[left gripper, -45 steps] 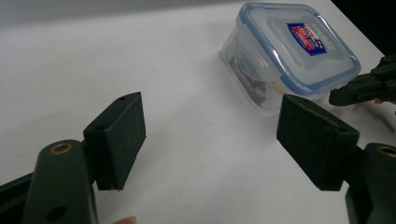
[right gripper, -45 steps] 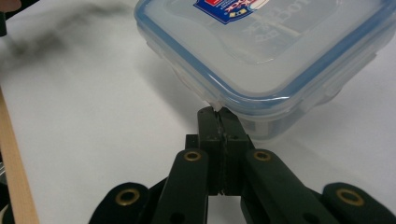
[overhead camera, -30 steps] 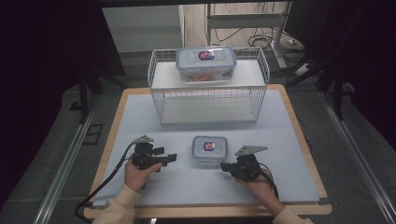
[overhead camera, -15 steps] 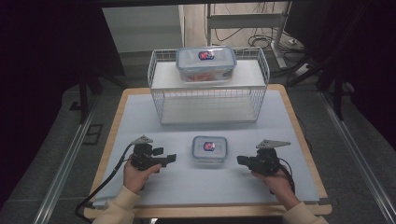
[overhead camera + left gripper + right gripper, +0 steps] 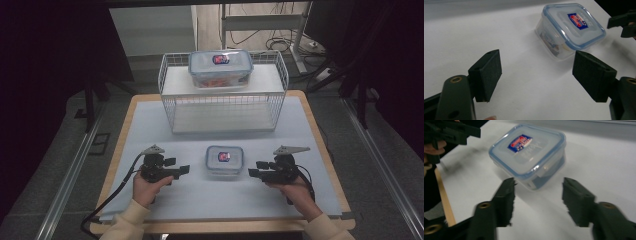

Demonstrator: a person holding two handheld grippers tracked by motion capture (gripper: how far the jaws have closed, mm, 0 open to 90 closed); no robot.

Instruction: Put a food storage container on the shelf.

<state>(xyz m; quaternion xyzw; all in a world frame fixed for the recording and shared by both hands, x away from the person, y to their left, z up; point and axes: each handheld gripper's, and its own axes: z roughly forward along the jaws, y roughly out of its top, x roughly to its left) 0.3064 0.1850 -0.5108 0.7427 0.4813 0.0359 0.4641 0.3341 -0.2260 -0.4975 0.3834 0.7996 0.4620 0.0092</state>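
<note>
Right gripper (image 5: 254, 170) has swung out toward the frame's right, away from the small lidded container (image 5: 224, 159). Left gripper (image 5: 181, 167) sits opposite. Both jaws are spread, empty.

room: dim | floor (image 5: 60, 150): grey | table (image 5: 320, 125): wood-edged, pale top | cables (image 5: 260, 35): on floor behind

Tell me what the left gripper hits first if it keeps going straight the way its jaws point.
Most likely the small lidded container: it lies ahead of the open left gripper, slightly toward one jaw, with bare white table between. The right gripper is beyond it. Depth is hard to judge.
</note>
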